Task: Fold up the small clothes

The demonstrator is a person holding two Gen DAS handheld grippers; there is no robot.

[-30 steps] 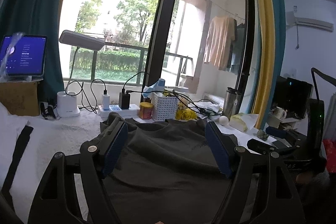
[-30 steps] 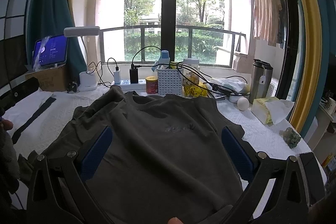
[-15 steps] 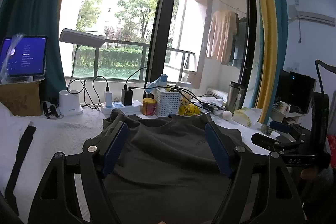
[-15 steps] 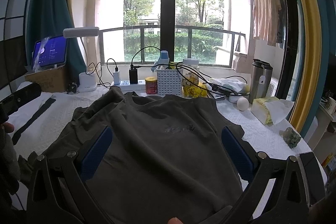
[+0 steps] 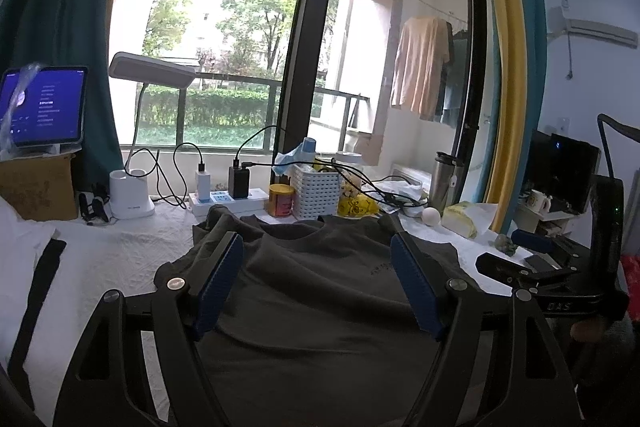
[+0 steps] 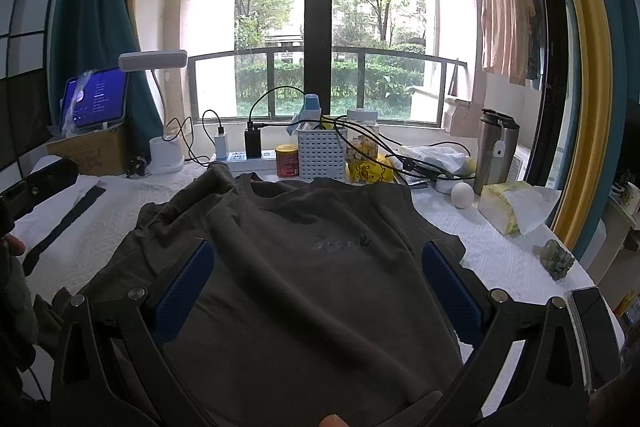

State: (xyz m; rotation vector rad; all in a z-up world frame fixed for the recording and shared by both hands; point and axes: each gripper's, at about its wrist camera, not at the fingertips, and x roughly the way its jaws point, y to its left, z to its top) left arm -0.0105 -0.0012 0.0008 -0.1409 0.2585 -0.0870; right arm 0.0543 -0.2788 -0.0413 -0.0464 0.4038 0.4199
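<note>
A dark olive T-shirt [image 5: 320, 291] [image 6: 320, 267] lies front-up on the white table cover [image 5: 120, 259] [image 6: 500, 247], collar toward the window. Small dark lettering marks its chest, and its left sleeve is rumpled. My left gripper [image 5: 316, 283] hovers open over the shirt's middle, with nothing between its blue pads [image 5: 218, 287]. My right gripper [image 6: 316, 287] is also open above the shirt's lower chest, and its blue pads [image 6: 448, 291] straddle the cloth without pinching it. In the left wrist view the right gripper [image 5: 520, 271] shows at the table's right side. The left gripper [image 6: 40, 183] appears at the left edge of the right wrist view.
Along the window stand a white basket [image 6: 322, 155], a red tin [image 6: 287, 161], a power strip [image 5: 228, 199], a lamp [image 5: 132, 195] and a steel flask [image 6: 496, 151]. A tissue pack [image 6: 508, 207] and a white ball [image 6: 462, 195] lie at right, a black strap [image 5: 36, 303] at left.
The left wrist view has levelled and drifted slightly. The right wrist view is almost unchanged. Both grippers remain open over the shirt.
</note>
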